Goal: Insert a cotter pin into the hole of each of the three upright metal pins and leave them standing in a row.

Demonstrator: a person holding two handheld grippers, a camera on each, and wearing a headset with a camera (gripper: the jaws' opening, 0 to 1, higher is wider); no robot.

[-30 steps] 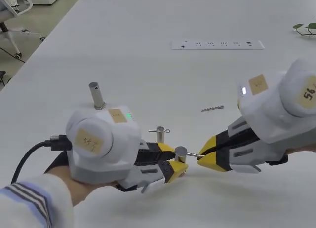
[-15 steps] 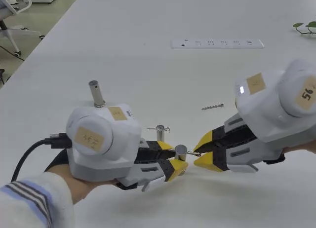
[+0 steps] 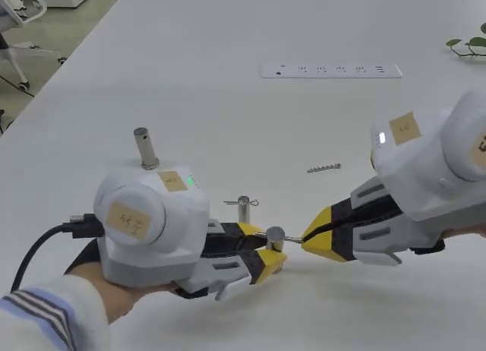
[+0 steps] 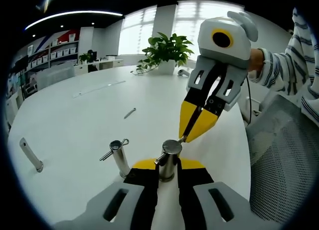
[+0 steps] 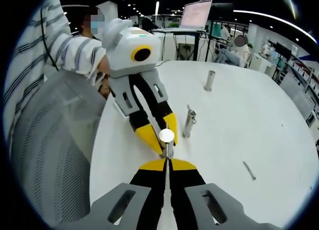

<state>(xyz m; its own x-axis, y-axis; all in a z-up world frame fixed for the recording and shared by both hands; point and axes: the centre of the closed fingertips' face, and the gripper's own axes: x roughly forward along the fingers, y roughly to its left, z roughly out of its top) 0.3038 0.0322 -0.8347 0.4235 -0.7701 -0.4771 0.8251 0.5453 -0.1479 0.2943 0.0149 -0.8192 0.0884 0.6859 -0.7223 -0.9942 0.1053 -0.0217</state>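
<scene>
One of three is done. The middle short steel pin (image 3: pixel 243 208) has a wire cotter (image 3: pixel 231 203) through its top and stands free.

Your left gripper (image 3: pixel 264 246) has its jaws clamped on the near round-headed steel pin (image 3: pixel 275 235), holding it upright on the white table (image 3: pixel 228 100). Your right gripper (image 3: pixel 311 235) has its jaws pinched almost together on a thin silver cotter pin (image 5: pixel 168 149), and the wire's tip is right at that pin's head. My read is that you're mid-insertion and it isn't confirmed seated.

Left to do:
- Finish this one.
- Do the far-left tall steel pin (image 3: pixel 143 147), which is bare and stands well apart from the other two. A loose cotter pin (image 3: pixel 325 168) lies on the table far right of the grippers, presumably for it.

Hard to make out:
- The near pin's cross-hole is hidden by its head and the jaws.
- I can't tell how far the wire has gone in.
- The row isn't judgeable while you're holding one pin.
</scene>
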